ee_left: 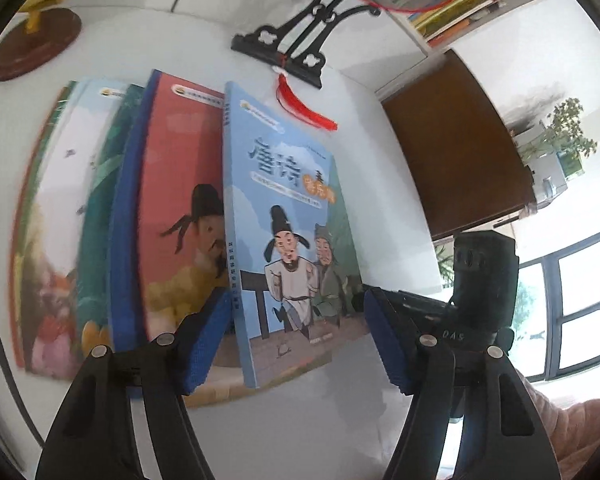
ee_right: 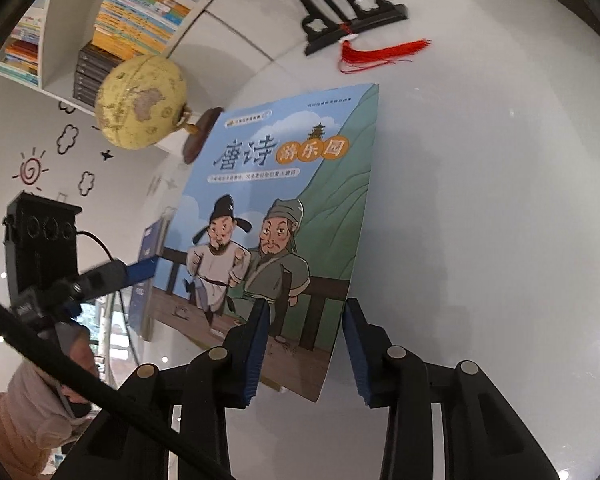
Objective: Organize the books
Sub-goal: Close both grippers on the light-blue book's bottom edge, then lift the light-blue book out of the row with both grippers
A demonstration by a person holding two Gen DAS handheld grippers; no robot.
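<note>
Left wrist view: the left tongs (ee_left: 296, 340) stand partly open around the lower spine edge of the blue book (ee_left: 288, 240), their blue pads (ee_left: 198, 344) on either side of it. The left pad sits close against the spine, the right pad is apart from the cover, and whether either pad truly presses I cannot tell. The blue book is tilted, with its cover facing right. Just left of it lies a red book (ee_left: 172, 208) with a blue spine, and beyond that a green book (ee_left: 100, 208) and a pale book (ee_left: 48, 216), all fanned on the white worktop (ee_left: 380, 184). Behind the books stands a black carved stand (ee_left: 300, 40) with a red tassel (ee_left: 304, 108) draped onto the worktop. A wooden globe base (ee_left: 36, 48) sits far left.

Right wrist view: the right tongs (ee_right: 304, 348) are partly open at the blue book's (ee_right: 276, 208) bottom right corner. The left pad (ee_right: 256, 352) overlaps the cover's lower edge and the right pad stands just clear of the book's right edge; no firm grip shows. At the book's left edge the left tongs' (ee_right: 140, 272) blue pad touches the cover, held by a hand in a pale sleeve (ee_right: 24, 412). A yellowish globe (ee_right: 140, 104) stands behind the book, and shelves with stacked books (ee_right: 136, 12) fill the upper left.
</note>
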